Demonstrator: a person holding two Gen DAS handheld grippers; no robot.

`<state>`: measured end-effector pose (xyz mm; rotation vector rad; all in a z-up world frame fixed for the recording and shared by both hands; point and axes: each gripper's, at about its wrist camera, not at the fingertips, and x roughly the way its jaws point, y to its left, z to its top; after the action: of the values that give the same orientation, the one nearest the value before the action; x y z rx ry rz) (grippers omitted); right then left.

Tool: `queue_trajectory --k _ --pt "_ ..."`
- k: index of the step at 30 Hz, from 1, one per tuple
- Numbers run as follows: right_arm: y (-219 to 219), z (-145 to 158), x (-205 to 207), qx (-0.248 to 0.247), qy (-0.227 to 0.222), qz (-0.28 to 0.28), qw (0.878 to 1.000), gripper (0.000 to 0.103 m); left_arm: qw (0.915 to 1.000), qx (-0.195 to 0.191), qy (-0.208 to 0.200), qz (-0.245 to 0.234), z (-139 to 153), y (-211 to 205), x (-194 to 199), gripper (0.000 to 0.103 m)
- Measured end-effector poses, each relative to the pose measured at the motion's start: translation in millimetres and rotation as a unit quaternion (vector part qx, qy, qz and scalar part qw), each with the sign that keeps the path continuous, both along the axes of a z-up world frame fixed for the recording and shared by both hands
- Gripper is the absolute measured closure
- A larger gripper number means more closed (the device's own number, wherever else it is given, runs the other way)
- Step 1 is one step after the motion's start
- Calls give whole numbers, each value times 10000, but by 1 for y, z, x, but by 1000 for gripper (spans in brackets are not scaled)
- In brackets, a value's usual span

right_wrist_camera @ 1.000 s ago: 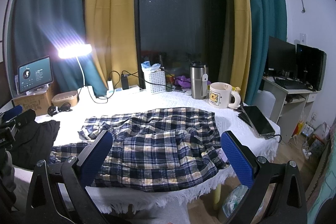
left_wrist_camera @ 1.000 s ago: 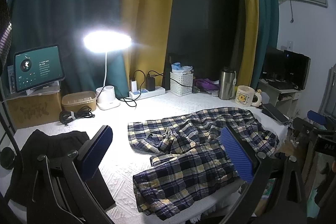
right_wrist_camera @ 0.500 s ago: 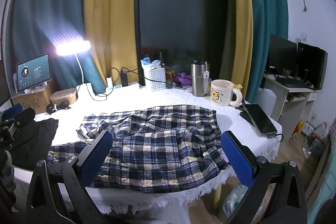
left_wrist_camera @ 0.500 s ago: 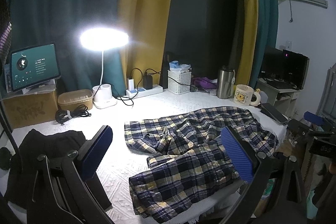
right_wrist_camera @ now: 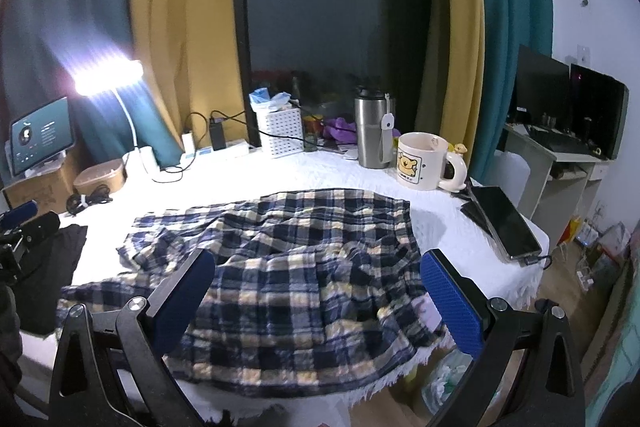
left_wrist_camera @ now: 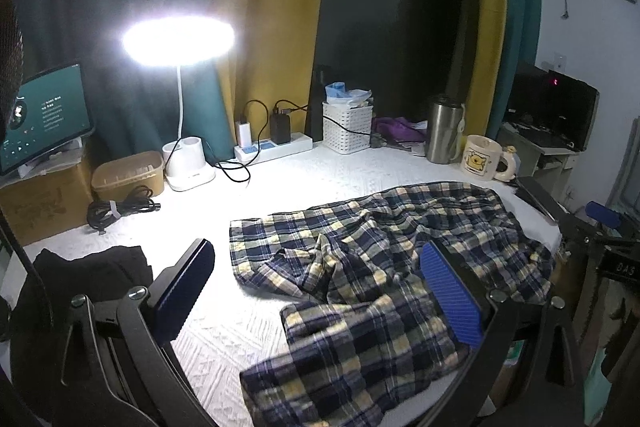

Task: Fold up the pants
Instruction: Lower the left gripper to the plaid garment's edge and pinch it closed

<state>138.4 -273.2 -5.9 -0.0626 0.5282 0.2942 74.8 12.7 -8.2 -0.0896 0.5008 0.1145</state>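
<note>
Plaid pants (left_wrist_camera: 372, 267) in navy, cream and yellow lie rumpled on the white table cover (left_wrist_camera: 320, 179), legs toward the left and one leg draped to the front edge. The same pants (right_wrist_camera: 288, 267) fill the middle of the right wrist view, hanging slightly over the near edge. My left gripper (left_wrist_camera: 316, 291) hovers open above the near left part of the pants, nothing between its blue pads. My right gripper (right_wrist_camera: 316, 291) is open above the waist end, holding nothing. The right gripper's tip (left_wrist_camera: 600, 215) shows at the far right of the left wrist view.
A dark garment (left_wrist_camera: 92, 275) lies at the table's left. Along the back stand a lit lamp (left_wrist_camera: 178, 39), a power strip (left_wrist_camera: 272, 147), a white basket (left_wrist_camera: 346, 127), a steel tumbler (right_wrist_camera: 372, 131) and a mug (right_wrist_camera: 424, 161). A tablet (right_wrist_camera: 506, 223) lies near the right edge.
Both cameras have shifted slightly, the left wrist view drifting right and closer to the pants. The pants lie the same, and both grippers stay open.
</note>
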Motion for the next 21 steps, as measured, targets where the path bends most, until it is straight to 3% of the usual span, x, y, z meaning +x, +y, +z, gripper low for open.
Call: queue_trajectory --k 15,21 --pt "-5 -17 93 -120 407 -135 9990 0 9977 -58 656 176 -23 20 75 1" --pt "-8 -29 130 -191 626 -136 9978 0 9941 -82 1018 374 -40 46 109 1"
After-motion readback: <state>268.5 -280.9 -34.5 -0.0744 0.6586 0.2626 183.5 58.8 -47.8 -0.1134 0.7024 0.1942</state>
